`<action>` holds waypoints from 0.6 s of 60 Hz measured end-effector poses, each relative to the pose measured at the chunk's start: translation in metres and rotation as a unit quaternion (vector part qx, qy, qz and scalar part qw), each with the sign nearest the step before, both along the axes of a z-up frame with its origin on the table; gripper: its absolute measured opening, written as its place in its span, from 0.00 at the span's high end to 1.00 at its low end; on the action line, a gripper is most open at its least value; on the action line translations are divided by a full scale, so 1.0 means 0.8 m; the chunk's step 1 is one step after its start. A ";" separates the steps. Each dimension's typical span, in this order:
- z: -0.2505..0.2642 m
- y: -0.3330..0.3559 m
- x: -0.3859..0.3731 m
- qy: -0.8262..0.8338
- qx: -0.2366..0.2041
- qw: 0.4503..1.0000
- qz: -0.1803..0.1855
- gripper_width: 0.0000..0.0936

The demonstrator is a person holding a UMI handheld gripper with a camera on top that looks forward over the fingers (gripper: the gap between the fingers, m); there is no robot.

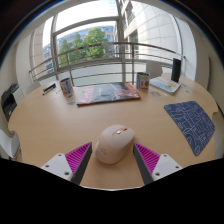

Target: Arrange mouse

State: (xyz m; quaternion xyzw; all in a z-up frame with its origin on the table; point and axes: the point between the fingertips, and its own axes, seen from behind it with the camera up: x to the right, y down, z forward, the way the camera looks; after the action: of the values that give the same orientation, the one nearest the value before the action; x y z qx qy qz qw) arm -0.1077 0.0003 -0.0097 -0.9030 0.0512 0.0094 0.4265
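Mouse (114, 143) beige, resting on wooden table (60, 125), between gripper (113, 160) fingers, gap visible each side. Fingers apart, magenta pads (78, 157) flanking mouse, not pressing it. Patterned blue mouse mat (190, 124) to right, apart from mouse. Magazine (107, 93) lying flat at far side. Cup (143, 80) beside it, further right. Window beyond far edge.

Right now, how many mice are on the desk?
1. The mouse sits on the wooden desk between the open gripper fingers, gaps either side, left of the patterned mouse pad. None visibly hidden.
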 end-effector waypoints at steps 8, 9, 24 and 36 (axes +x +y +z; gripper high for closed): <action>-0.003 0.036 -0.004 0.002 -0.002 1.000 -0.012 0.10; -0.004 0.040 -0.005 0.002 -0.003 1.000 -0.012 0.11; -0.006 0.067 -0.003 -0.043 0.006 0.999 -0.012 0.48; 0.019 0.068 -0.003 -0.037 0.022 0.999 0.030 0.57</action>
State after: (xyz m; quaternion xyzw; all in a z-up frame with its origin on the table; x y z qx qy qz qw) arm -0.1105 0.0549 0.0051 -0.8944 0.0078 -0.0101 0.4471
